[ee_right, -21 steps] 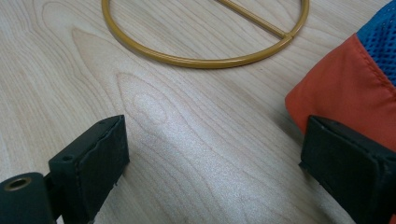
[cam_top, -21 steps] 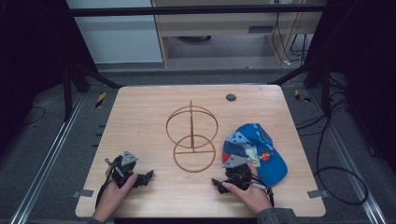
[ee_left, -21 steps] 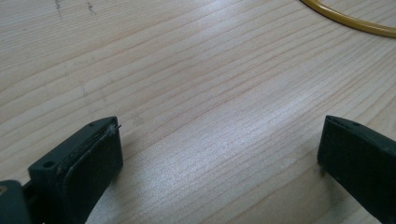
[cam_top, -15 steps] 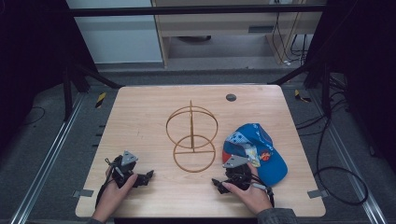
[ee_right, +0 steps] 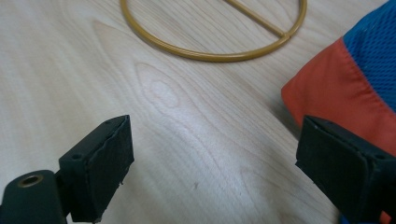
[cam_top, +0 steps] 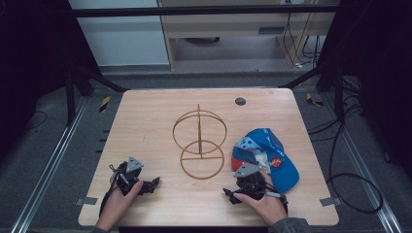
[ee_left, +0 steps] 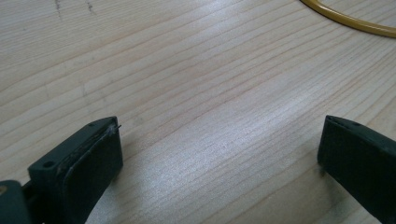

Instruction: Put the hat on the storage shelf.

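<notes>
Since nothing has shifted lately, both grippers sit parked — left gripper (cam_top: 154, 183) and right gripper (cam_top: 227, 195) gaping wide, empty — cap (cam_top: 265, 158) just beside the right one, untouched.

A lab: wooden table (cam_top: 145, 121) on rails (cam_top: 46, 170), trailing cables (cam_top: 357, 187), dark curtains (cam_top: 29, 58)
</notes>
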`<move>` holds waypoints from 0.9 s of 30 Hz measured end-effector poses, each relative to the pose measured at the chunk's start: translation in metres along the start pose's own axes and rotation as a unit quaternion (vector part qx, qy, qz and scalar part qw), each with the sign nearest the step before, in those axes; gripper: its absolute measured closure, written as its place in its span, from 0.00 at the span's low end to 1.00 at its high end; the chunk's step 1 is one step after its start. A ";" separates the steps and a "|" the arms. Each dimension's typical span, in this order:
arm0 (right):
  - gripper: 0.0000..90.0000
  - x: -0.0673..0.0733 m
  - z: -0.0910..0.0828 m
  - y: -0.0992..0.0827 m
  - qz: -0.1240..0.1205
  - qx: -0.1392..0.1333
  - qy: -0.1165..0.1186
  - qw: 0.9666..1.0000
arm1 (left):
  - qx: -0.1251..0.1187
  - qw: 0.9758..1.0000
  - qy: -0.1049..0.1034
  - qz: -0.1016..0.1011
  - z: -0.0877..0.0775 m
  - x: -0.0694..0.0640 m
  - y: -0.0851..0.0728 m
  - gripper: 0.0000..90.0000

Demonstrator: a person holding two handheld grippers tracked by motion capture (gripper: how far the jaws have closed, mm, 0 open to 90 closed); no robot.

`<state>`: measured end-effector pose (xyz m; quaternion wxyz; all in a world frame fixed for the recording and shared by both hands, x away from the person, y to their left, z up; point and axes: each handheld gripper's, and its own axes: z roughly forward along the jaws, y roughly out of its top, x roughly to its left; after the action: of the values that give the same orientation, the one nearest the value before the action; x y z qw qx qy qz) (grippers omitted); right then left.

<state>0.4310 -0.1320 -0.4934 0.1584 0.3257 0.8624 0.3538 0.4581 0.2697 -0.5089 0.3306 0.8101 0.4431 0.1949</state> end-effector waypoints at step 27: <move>0.31 -0.083 -0.096 -0.002 0.020 0.072 -0.079 0.994 | -0.001 1.000 0.000 -0.001 0.000 0.000 0.000 0.00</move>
<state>0.4431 -0.2374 -0.4238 0.1954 0.3805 0.8635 0.2673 0.4581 0.2694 -0.5091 0.3320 0.8091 0.4439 0.1950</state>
